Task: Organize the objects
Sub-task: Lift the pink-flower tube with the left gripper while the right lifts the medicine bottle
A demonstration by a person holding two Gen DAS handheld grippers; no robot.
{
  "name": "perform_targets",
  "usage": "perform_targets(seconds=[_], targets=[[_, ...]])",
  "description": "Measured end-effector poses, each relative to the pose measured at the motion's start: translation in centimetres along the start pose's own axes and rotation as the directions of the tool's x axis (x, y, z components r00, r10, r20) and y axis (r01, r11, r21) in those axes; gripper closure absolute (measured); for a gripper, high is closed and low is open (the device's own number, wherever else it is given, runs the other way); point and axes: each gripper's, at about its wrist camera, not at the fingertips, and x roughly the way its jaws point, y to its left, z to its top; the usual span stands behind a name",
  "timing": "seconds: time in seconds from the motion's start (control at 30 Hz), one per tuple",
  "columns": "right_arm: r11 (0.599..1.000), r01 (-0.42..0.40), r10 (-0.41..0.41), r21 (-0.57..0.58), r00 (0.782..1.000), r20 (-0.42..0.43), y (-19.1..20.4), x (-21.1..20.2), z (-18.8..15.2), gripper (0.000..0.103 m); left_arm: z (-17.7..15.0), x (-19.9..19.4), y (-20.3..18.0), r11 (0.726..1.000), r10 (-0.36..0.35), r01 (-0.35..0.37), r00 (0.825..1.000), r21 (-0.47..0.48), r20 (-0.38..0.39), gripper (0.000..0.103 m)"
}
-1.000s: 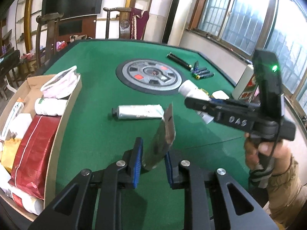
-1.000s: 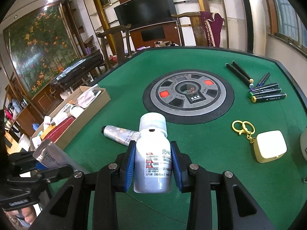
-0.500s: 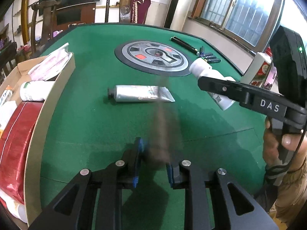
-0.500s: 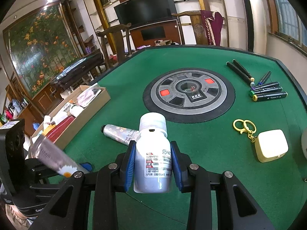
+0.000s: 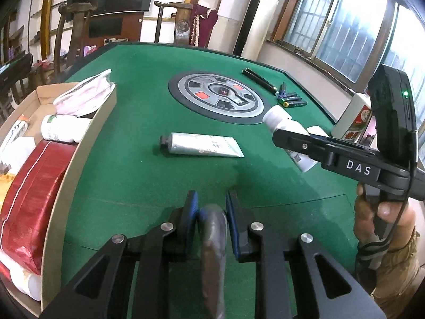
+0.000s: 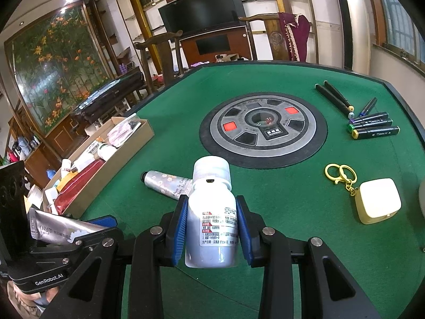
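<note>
At the left edge of the green table (image 5: pixel 138 175) stands our cardboard box (image 5: pixel 87 143), already holding a red pouch (image 5: pixel 32 186), a white bottle (image 5: pixel 63 131) and a pink packet (image 5: pixel 85 97). Our left gripper (image 5: pixel 211 207) is clenched on a silver cream tube (image 6: pixel 63 230). A second ago this tube stood up in front of the jaws with its flat end raised; now we have rolled it back, so its dark end points toward the camera and the body lies along the gripper. In the right wrist view we see it lying flat, with the crimped end toward the box. We judge that this prepares the tube for laying in the box, which is near on the left. In the middle of the table, toward the near edge, a second silver tube (image 5: pixel 202 146) lies untouched, its cap toward the box. To the right, our right gripper (image 6: pixel 211 220) is holding the white pill bottle (image 6: pixel 211 210) between its blue pads (image 6: pixel 179 226), unmoved and clear of the table. At the right edge the markers (image 6: pixel 374 126), the gold key ring (image 6: pixel 341 174) and the cream case (image 6: pixel 377 200) wait, so much of the sorting is not yet done.
</note>
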Motion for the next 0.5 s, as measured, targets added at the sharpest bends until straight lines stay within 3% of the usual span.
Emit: perform_targets(seconds=[0.23,0.5], targets=[[1.0,0.0,0.0,-0.006,1.0,-0.004,0.2,-0.1,-0.1,0.066,0.7,-3.0,1.0,0.999,-0.015,0.016,0.998,-0.032,0.056,0.082],[1.0,-0.003,0.003,-0.016,1.0,-0.008,0.7,0.2,-0.3,0.066,1.0,-7.2,3.6,0.997,0.018,-0.008,0.992,-0.083,0.127,0.082]])
